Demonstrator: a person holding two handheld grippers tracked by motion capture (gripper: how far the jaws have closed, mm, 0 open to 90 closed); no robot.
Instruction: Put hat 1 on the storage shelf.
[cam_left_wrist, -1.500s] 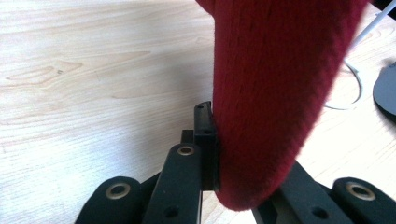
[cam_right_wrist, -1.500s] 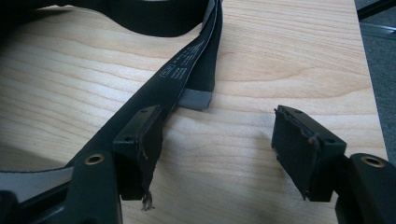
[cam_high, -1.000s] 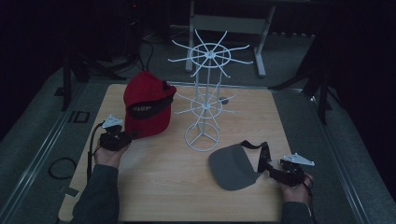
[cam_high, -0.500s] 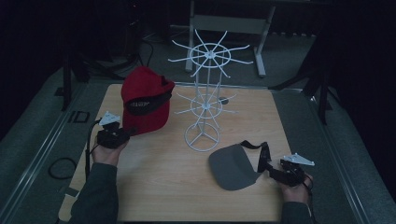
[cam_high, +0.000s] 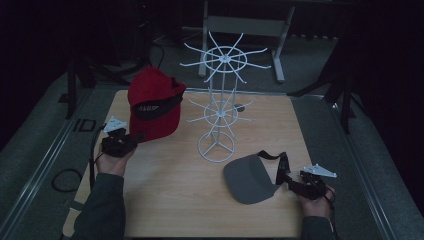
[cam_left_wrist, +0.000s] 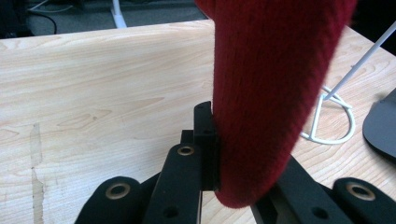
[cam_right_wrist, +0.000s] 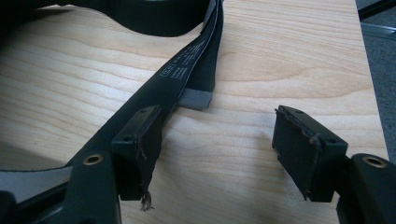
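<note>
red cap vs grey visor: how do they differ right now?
The red cap is lifted off the table, clamped by its brim in the shut left gripper; the grey visor lies flat on the table. The right gripper stands open, the visor's strap against one jaw. The cap has a full crown; the visor is an open band. Both flank the white wire rack.

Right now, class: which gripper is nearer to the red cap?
Left. The left gripper is clamped on the red cap itself. The right gripper sits across the table, open beside the grey visor's strap.
</note>
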